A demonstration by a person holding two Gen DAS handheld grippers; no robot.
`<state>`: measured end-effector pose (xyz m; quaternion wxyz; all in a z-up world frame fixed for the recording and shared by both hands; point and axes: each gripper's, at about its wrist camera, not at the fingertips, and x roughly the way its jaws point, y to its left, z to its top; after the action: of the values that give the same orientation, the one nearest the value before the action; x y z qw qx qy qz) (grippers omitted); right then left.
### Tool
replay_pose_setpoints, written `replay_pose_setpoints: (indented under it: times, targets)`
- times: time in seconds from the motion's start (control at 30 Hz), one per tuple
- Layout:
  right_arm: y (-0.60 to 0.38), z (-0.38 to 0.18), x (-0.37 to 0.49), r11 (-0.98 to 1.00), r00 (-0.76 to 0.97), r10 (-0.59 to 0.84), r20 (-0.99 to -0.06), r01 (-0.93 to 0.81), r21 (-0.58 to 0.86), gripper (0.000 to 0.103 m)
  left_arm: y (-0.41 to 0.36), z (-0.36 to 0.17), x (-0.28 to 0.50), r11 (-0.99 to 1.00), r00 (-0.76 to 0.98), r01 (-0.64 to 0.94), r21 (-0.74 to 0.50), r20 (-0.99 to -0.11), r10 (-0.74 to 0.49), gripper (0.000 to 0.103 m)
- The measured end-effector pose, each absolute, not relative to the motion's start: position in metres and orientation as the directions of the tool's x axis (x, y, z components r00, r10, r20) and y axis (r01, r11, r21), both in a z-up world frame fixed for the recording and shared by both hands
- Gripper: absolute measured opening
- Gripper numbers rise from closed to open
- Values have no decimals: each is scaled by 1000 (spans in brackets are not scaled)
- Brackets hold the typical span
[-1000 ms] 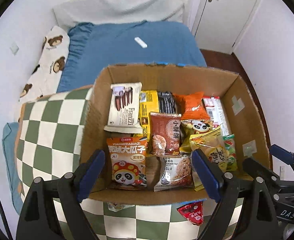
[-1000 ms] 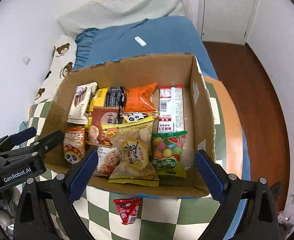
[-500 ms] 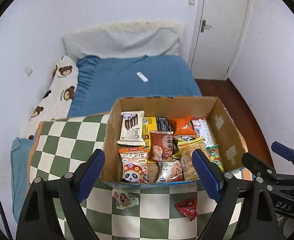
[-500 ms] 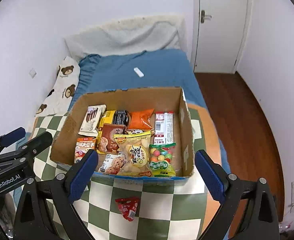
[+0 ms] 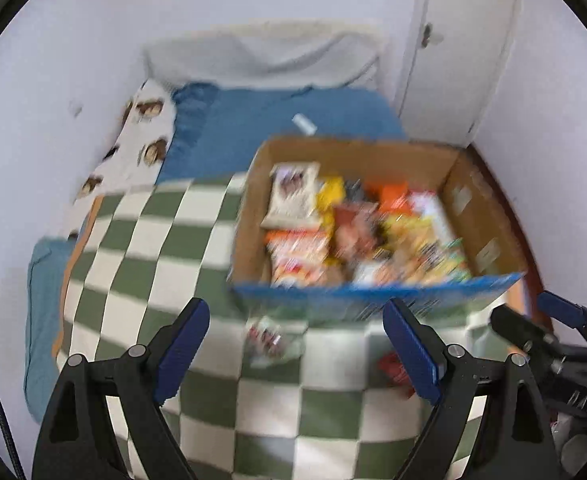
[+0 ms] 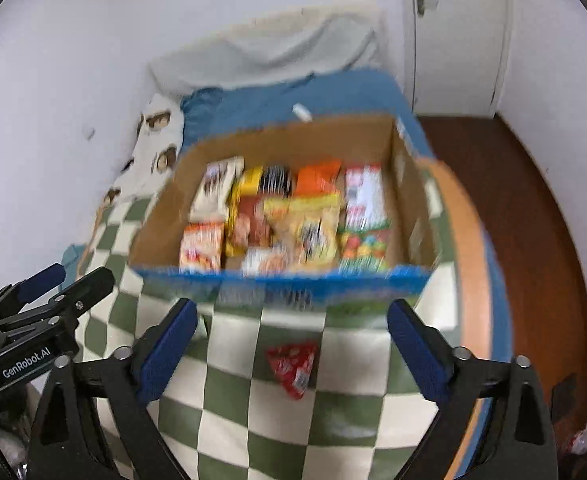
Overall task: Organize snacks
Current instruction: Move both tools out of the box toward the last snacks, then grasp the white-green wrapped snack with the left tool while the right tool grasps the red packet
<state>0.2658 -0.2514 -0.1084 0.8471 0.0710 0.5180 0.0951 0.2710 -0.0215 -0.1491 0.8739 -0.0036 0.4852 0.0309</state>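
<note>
1. Both cameras had pulled back and away from the brown cardboard box with a blue front edge (image 5: pixel 373 300) (image 6: pixel 281 280) since the earlier frames; more of the green-and-white checkered cloth (image 5: pixel 141 240) (image 6: pixel 237 412) showed in front of it. Both views were motion-blurred.
2. Left gripper (image 5: pixel 297 356): blue-padded jaws spread wide, nothing between them, hovering above the checkered cloth short of the box.
3. Right gripper (image 6: pixel 289 352): jaws equally wide apart, holding nothing, hovering before the box's front wall.
4. Box stood on the cloth-covered counter, packed with assorted snack packets (image 5: pixel 357 232) (image 6: pixel 281 220); labels too blurred to read.
5. Small red snack packet (image 6: pixel 293 364) (image 5: pixel 393 368) lay on the cloth just in front of the box, framed between the right gripper's fingers in that view.
6. Second small pale packet with a dark print (image 5: pixel 267 338) lay on the cloth near the box's front left corner.
7. Behind the box: bed with a blue sheet (image 5: pixel 277 120) (image 6: pixel 293 96), and a white door (image 5: pixel 465 40) (image 6: pixel 457 32).
</note>
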Motion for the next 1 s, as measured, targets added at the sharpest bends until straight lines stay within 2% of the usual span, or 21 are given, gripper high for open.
replay_pose_setpoints:
  times: [0.03,0.07,0.23,0.43,0.7,0.73,0.77,0.8,0.83,1.0]
  targets:
    - [-249,-120,266,970,421,243,-874,-90,226,72,-15,-160,270,997,507,-67,28,-860,58,89]
    - [-247,-133,266,968,395,251,-884,-90,234,65,-9,-172,270,996,485,-80,35,-872,70,89]
    - [-234,-196,268,957,291,288,-912,-67,281,65,18,-223,273,990,379,-121,71,-919,112,89]
    - [-223,-256,273,956,183,290,-939,-7,294,65,23,-268,293,992,262,-107,69,-960,95,89]
    - [-213,-281,270,969,163,244,-956,-3,247,64,19,-313,330,995,158,-101,1,-987,17,88]
    - [-211,-280,269,972,164,234,-958,-12,235,59,18,-316,332,995,162,-100,-3,-987,13,78]
    - [-209,-280,269,974,168,225,-960,-22,224,54,17,-318,333,996,163,-94,-7,-987,9,63]
    - [-207,-280,268,975,168,223,-960,-30,222,53,16,-322,333,996,159,-83,-11,-987,2,55]
    - [-205,-279,267,976,168,218,-961,-40,214,53,14,-324,333,997,152,-75,-8,-988,4,52]
    - [-193,-281,261,978,171,207,-963,-70,197,50,13,-322,310,999,173,-54,-3,-985,7,51]
